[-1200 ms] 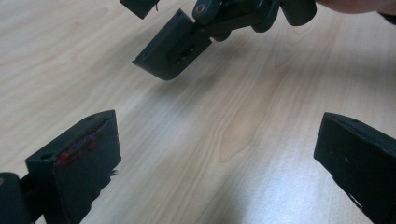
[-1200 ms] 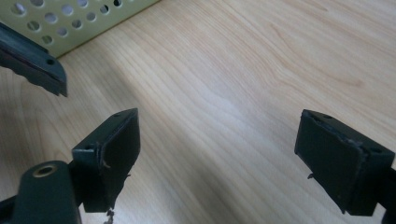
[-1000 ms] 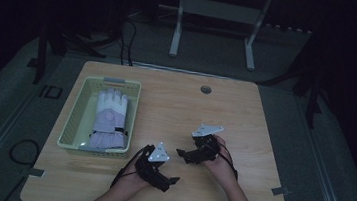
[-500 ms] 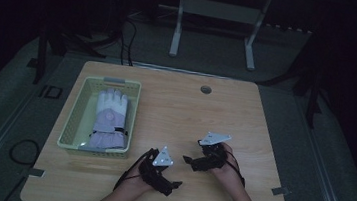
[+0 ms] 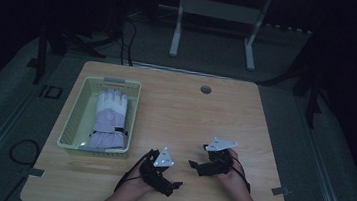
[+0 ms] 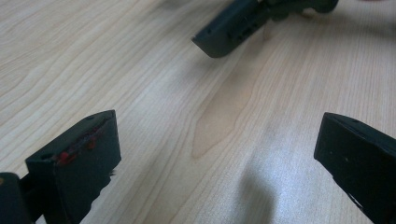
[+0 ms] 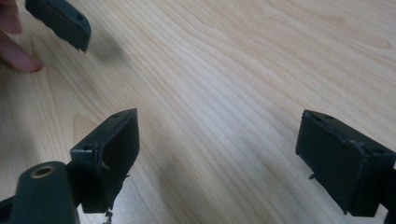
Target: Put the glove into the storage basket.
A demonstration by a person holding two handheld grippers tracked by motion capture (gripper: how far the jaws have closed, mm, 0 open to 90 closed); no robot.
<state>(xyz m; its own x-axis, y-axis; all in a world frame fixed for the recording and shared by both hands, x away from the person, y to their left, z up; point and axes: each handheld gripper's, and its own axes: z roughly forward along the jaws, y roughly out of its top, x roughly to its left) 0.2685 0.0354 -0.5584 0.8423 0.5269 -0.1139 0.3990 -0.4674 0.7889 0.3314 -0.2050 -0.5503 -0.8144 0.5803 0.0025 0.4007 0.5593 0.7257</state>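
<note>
High view, left gripper (image 5: 176, 185) near table (image 5: 186, 106) front edge, right gripper (image 5: 195, 164) beside

High view dim and murky, surroundings near black; both gripper views bright, soft shadows on table (image 6: 140, 70), near jaws blurred.

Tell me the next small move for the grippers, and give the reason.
Probably reach the left gripper forward and left toward the glove in the basket. Both grippers sit open and empty over the bare table near its front edge, the right gripper farther from the basket, and the glove lies untouched.
</note>
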